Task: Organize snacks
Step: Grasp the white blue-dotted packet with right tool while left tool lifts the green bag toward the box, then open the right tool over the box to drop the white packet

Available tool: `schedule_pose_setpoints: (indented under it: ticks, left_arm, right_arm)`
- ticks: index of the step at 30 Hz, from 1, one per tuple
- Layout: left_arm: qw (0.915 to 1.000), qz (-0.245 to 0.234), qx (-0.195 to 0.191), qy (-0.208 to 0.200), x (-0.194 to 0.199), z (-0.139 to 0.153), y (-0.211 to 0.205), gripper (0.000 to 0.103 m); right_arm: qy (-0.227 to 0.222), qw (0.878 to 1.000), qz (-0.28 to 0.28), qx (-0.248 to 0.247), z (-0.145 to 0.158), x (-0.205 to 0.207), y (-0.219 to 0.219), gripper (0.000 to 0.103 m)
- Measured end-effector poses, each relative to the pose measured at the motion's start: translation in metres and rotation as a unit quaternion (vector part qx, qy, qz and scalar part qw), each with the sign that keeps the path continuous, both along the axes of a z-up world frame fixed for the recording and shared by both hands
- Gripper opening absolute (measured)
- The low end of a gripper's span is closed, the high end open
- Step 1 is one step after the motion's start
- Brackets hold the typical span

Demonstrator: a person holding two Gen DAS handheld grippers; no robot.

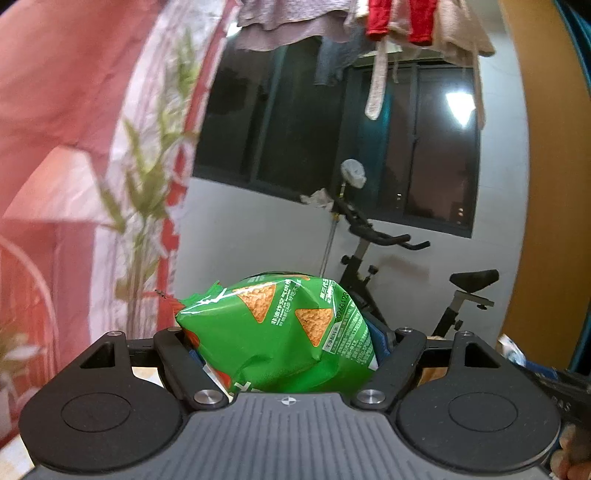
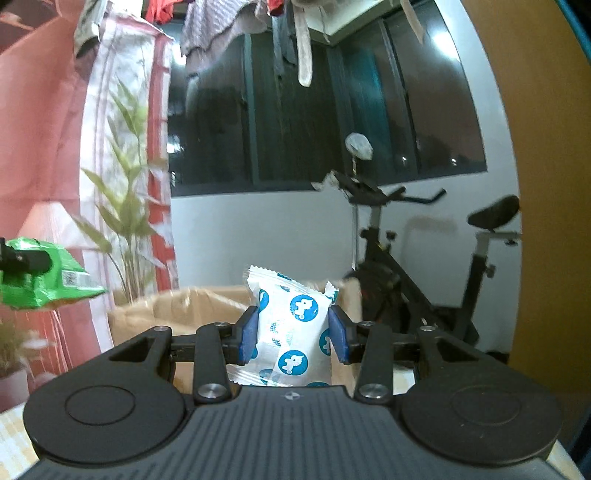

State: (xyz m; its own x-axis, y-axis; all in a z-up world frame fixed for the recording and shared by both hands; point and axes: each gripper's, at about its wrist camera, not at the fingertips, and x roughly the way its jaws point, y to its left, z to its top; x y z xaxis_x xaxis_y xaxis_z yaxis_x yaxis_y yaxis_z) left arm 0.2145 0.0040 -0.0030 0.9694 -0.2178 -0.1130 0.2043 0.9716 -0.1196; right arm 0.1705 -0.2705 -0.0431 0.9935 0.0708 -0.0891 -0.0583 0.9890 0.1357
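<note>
The left tongs (image 1: 286,343) are clamped on a green chip bag (image 1: 280,332), a puffy, crinkled foil pillow printed with orange triangular chips and white lettering. The bag bulges up between the black fingers, its glossy skin creased where it is squeezed, and hides most of the blue pads. It is held up in the air, and it shows again in the right wrist view at the far left, well to the left of the cardboard box (image 2: 177,314).

The right tongs (image 2: 293,332) are closed on a white snack packet (image 2: 291,325), a small, soft plastic pouch with zigzag sealed ends and round blue badges. The blue pads (image 2: 248,334) press flat against its two sides, and the packet stands upright between them. It hangs in front of the cardboard box, whose plain brown flaps stand open; whether the packet is over the opening or short of it I cannot tell.

Behind the box, to its right, stands a black exercise bike (image 2: 424,266) with curved handlebars and a padded saddle. To the left of the box rises a leafy green plant (image 2: 125,192) against a pink and white patterned curtain (image 2: 44,155). Above the box, dark window panes (image 2: 314,122) fill the wall, with limp laundry (image 2: 221,26) hanging over them.
</note>
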Motion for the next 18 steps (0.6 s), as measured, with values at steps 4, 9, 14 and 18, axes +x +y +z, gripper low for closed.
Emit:
schedule_pose_setpoints:
  ticks: [4, 9, 14, 18]
  left_arm:
    - [0.9992, -0.009, 0.036, -0.015, 0.029, 0.009, -0.023, 0.080]
    - [0.9978, -0.015, 0.064, -0.001, 0.069, 0.009, -0.046, 0.080]
    - [0.9942, -0.027, 0.099, 0.032, 0.104, -0.001, -0.067, 0.080]
    - [0.9907, -0.031, 0.116, 0.064, 0.122, -0.015, -0.071, 0.081]
  right_arm:
    - [-0.008, 1.000, 0.013, 0.001, 0.015, 0.033, 0.002, 0.043]
    - [0.002, 0.999, 0.016, -0.027, 0.016, 0.075, 0.011, 0.043]
    - [0.041, 0.999, 0.006, -0.029, 0.004, 0.106, 0.008, 0.043]
    - [0.067, 0.998, 0.006, -0.015, -0.008, 0.117, 0.002, 0.043]
